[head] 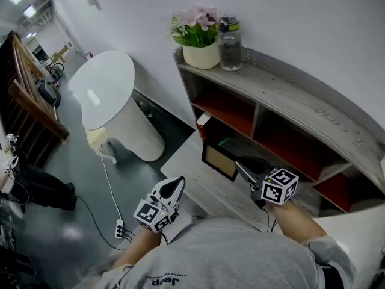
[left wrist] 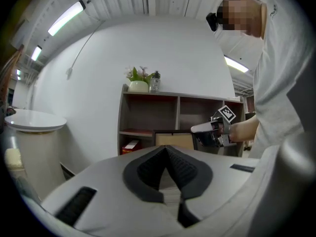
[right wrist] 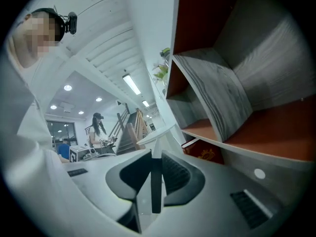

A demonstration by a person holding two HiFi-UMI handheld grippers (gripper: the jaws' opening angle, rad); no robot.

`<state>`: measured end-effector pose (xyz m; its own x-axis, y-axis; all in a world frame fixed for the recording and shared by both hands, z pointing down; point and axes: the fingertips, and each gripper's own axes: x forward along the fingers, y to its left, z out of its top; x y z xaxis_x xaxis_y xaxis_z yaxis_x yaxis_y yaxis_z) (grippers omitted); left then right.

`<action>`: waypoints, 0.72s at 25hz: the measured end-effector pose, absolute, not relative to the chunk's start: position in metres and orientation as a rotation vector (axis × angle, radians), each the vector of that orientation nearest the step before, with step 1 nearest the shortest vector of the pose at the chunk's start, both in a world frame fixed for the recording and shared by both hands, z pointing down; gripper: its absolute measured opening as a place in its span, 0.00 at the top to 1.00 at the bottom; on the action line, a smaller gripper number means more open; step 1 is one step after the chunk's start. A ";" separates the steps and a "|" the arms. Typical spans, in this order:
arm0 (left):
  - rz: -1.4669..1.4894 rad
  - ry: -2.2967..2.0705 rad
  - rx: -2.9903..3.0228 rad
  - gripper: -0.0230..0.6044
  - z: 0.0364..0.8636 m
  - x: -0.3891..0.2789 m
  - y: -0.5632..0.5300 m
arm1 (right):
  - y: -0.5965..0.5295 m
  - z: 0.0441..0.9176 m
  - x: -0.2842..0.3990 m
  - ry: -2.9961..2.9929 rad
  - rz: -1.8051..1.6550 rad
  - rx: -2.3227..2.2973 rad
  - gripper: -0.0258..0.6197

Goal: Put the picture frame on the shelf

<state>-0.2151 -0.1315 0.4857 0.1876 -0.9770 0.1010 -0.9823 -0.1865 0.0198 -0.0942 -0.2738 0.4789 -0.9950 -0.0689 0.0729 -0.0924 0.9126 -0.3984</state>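
Right tool holds the picture frame beside the shelf
The right tool is pinched tight on one edge of the frame, which sticks out ahead of it. The open shelf is close on this tool's right. The left tool is closed, holds nothing, and is farther away

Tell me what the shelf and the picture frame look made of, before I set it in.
The shelf looks like wood or wood-look laminate: matte grey with streaky grain, its compartments lined flat red-orange. The picture frame has a thin dark matte border, perhaps plastic or painted wood, round a tan panel like card; glazing cannot be told.
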 end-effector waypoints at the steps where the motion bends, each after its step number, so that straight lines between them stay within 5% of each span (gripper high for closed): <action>1: 0.096 -1.930 2.371 0.95 0.488 -0.219 -0.140 | -0.278 0.480 -0.097 -3.013 0.661 0.145 0.85; 18: 0.084 -1.217 2.850 0.95 0.489 -0.312 -0.262 | -0.333 0.474 -0.155 -2.981 1.276 0.864 0.85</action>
<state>-0.3117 -0.2622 0.4887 0.6905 -0.7203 0.0662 -0.7226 -0.6911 0.0173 -0.1554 -0.3331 0.4738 -0.8461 -0.5331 0.0052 -0.3718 0.5830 -0.7224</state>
